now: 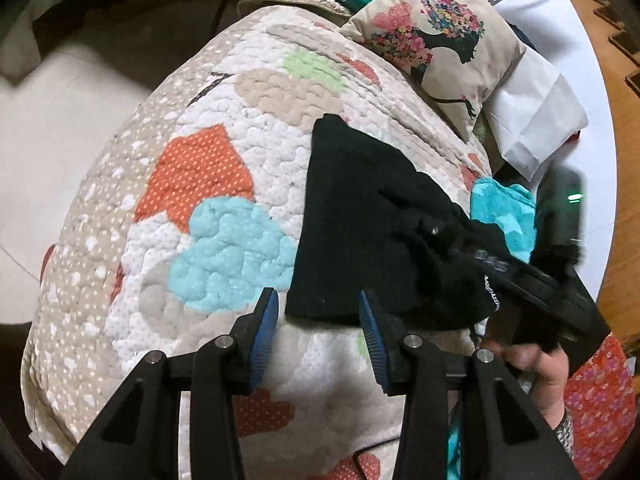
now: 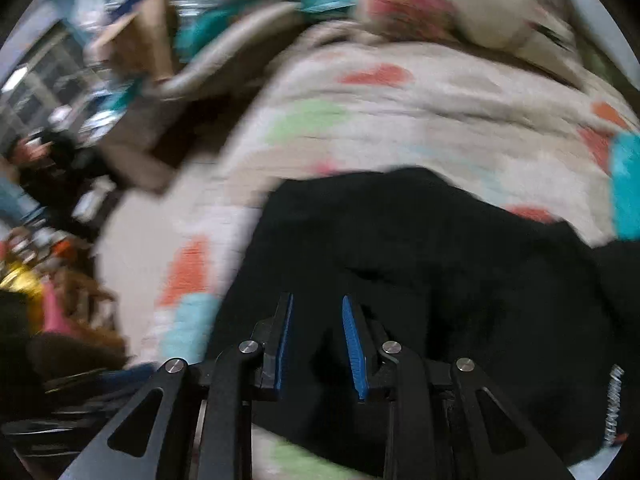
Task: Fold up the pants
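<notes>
The black pants (image 1: 360, 216) lie bunched on a quilted patchwork bedspread (image 1: 192, 184). My left gripper (image 1: 318, 304) is open, hovering just above the pants' near edge, with nothing between its blue pads. The right gripper (image 1: 552, 292) enters the left wrist view from the right, over the pants' waistband. In the blurred right wrist view my right gripper (image 2: 316, 312) is open above the black pants (image 2: 420, 260), empty.
A floral cushion (image 1: 436, 36) and white folded paper (image 1: 536, 120) lie at the far side of the bed. A teal towel (image 1: 504, 216) sits beside the pants. The floor (image 1: 52, 128) is on the left. Cluttered shelves (image 2: 80, 80) show blurred on the left.
</notes>
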A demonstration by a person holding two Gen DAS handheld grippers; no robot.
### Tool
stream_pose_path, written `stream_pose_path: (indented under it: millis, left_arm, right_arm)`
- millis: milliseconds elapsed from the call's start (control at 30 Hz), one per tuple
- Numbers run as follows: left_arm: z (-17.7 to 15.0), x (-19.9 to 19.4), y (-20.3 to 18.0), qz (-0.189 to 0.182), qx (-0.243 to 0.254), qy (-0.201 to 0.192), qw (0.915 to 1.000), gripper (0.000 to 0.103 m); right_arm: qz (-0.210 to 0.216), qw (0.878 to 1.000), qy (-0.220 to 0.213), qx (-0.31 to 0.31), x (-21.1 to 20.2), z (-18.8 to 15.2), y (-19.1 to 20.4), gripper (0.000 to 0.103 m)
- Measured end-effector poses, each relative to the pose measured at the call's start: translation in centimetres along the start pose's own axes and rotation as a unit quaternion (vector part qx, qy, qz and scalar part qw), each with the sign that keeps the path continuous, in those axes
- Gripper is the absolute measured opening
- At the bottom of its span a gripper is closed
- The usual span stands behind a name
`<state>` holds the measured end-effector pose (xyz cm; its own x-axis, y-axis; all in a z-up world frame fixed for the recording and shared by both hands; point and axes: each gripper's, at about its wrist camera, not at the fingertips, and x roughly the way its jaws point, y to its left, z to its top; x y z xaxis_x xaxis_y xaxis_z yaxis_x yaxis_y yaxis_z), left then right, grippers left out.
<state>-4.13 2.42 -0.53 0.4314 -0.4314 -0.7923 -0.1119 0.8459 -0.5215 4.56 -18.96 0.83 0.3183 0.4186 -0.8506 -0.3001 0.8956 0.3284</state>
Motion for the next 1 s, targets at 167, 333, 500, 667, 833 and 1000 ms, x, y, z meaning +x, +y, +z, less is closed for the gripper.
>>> stream_pose_path:
  millis: [167, 333, 500, 667, 833, 1000]
  left_arm:
    - [1.0, 2.6, -1.2, 0.007, 0.022, 0.002, 0.9997, 0.041]
    - [1.4, 5.0, -1.0, -0.003, 0.018, 0.011, 0.9998, 0.043]
    - [1.5, 6.6, -1.0, -0.014, 0.026, 0.011, 0.9995, 0.045]
    - [1.0, 7.3, -2.0, 0.016, 0.087, 0.002, 0.9961, 0.021]
    - [1.7, 7.0, -1.8, 0.011, 0.072, 0.016, 0.9972, 0.014]
    - [2.2, 6.0, -1.1, 0.019, 0.058, 0.02, 0.9979, 0.013]
  right_arm:
    - [-0.038, 0.995, -0.014, 0.088, -1.5, 0.0, -5.1, 0.026]
    - [-0.026, 0.998, -0.035, 0.041, -3.1, 2.0, -2.8, 0.044]
    - [0.014, 0.999, -0.009, -0.03, -0.4, 5.9, 1.8, 0.058]
    - [-0.011, 0.994, 0.063, -0.09, 6.1, 8.5, 6.1, 0.059]
    - [-0.046, 0.986, 0.103, -0.121, 9.4, 8.6, 8.0, 0.017]
    - [-0.032, 0.988, 0.097, -0.115, 8.5, 8.9, 8.6, 0.011]
